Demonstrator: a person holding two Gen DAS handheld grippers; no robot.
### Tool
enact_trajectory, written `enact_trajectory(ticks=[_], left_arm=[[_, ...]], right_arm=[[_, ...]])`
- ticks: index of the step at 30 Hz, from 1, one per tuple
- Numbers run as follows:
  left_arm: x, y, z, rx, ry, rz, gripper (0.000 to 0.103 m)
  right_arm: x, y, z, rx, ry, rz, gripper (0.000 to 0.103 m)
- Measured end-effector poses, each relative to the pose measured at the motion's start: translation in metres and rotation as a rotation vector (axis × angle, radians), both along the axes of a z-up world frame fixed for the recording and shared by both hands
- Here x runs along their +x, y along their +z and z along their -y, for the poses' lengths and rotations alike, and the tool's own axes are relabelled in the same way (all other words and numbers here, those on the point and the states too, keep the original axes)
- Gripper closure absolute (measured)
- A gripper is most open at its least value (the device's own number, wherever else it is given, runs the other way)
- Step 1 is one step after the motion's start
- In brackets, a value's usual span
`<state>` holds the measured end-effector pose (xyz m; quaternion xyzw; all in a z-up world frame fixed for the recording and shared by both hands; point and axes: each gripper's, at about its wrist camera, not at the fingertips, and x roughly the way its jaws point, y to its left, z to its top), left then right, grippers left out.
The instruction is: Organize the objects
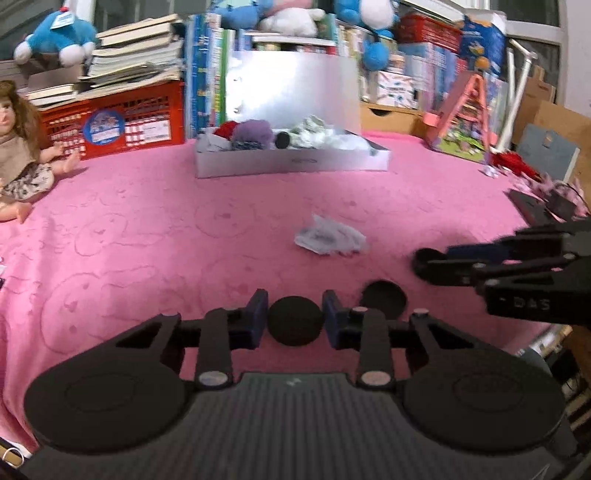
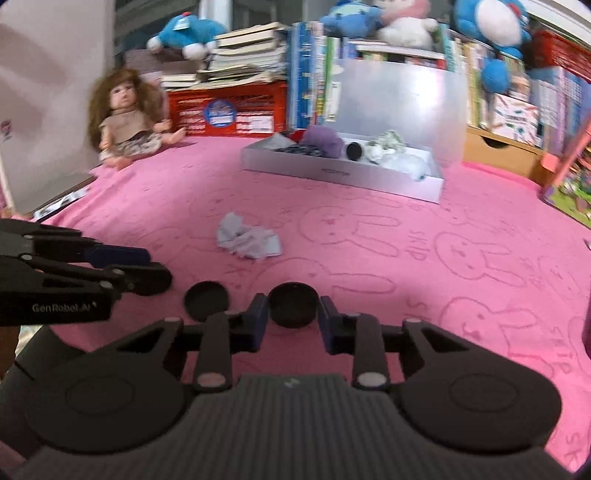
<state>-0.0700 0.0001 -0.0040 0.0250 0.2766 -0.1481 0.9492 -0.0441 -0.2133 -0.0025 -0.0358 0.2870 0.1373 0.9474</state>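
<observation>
The left gripper (image 1: 294,320) pinches a black ball (image 1: 294,320); the right gripper (image 2: 293,309) pinches a black cap (image 2: 293,304). Another black lid (image 2: 207,301) lies between them. Farther off: crumpled paper (image 1: 328,240), then a silver box (image 1: 291,160).

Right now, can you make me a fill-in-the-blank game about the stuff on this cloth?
1. The bunny-patterned cloth is ___.
2. The doll sits beside a ___ crate.
3. The plush toy lying on the book stack is ___ and white.
4. The left hand-held gripper and the right hand-held gripper are each shut on a ___ round piece.

Missing words: pink, red, blue, black.
</observation>
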Motion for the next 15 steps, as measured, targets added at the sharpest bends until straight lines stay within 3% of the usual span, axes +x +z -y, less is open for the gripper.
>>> enact_trajectory(ticks=[5,10,15], left_arm=[[0.008,0.002,-0.005,-0.023,0.036,0.006,0.066],[-0.006,0.005,-0.004,0.008,0.009,0.049,0.064],[-0.012,-0.002,-0.005,0.033,0.011,0.032,0.064]], right_arm=[[0.004,-0.003,0.001,0.007,-0.027,0.003,0.062],[0.005,-0.006,-0.002,0.002,-0.032,0.010,0.057],[0.007,-0.007,0.000,0.017,-0.046,0.014,0.054]])
